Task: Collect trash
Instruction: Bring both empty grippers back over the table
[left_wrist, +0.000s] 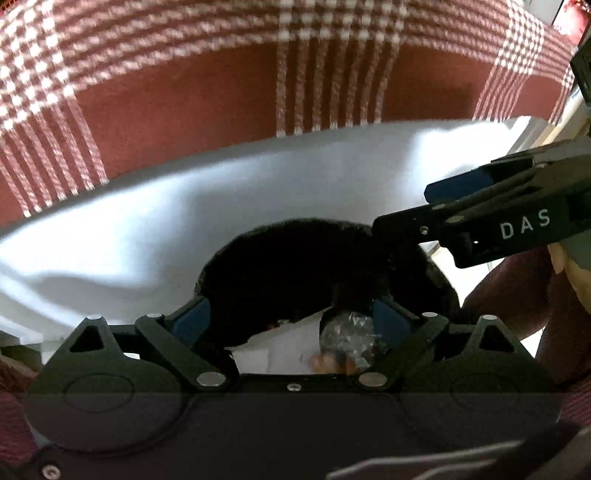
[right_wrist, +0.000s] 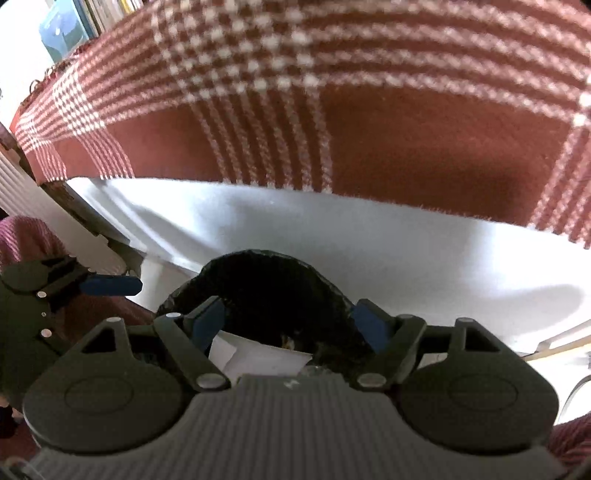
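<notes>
Black plastic bin bag, mouth open, directly below both tools, in front of a white sheeted bed edge with a red-and-white checked woven blanket draped over it. Inside the bag: crumpled white paper, a ball of clear crinkled plastic wrap, and some orange-brown scraps just beneath that wrap. Left tool spread wide above the bag's mouth, blue pads apart, nothing pressed between them; paper and wrap visible in the gap, lower down in the bag. Right tool likewise wide apart over the same opening, holding nothing, the white paper seen past its blue pads. In the left wrist view, the right tool entering from the right edge, black with "DAS" lettering, a fingertip of the person beside it. In the right wrist view, the left tool at the left edge, near a dark pink knitted sleeve.
</notes>
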